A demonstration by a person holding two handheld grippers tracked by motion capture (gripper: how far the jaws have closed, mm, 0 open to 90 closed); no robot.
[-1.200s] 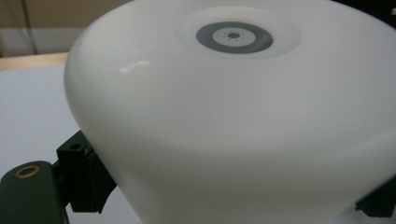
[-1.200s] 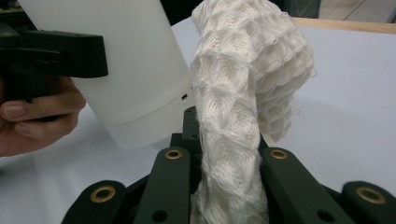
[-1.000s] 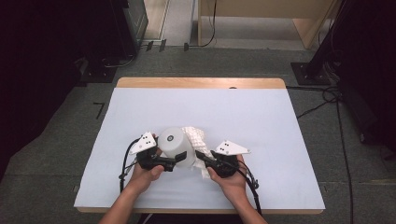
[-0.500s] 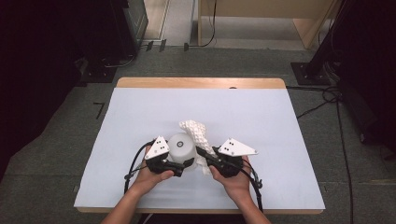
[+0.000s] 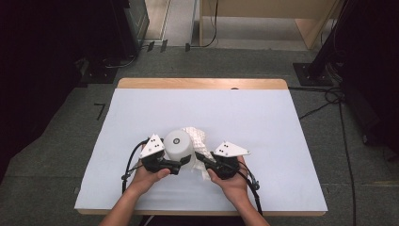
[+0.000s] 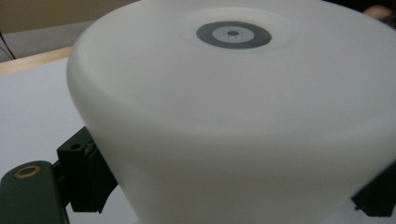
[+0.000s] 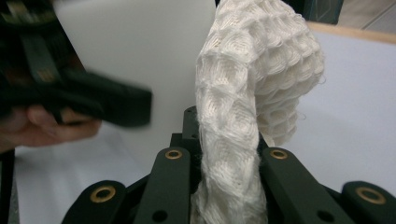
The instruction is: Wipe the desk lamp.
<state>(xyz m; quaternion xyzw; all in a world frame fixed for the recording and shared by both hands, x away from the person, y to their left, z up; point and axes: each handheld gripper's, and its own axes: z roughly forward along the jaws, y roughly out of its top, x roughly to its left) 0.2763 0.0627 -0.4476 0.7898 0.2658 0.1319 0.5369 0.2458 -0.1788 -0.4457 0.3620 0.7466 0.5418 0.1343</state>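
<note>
No text, label, brand or number can be read in any view. The one mark is a dark grey ring with a pale centre and tiny dots on the flat upturned base of the white plastic cup (image 6: 233,35); it carries no legible letters.

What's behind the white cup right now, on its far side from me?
Behind the white cup, held upside down in the left claw, the waffle-weave cloth bunches up against its side, its end pinched in the right claw. How far the cloth reaches behind the cup is covered.
</note>
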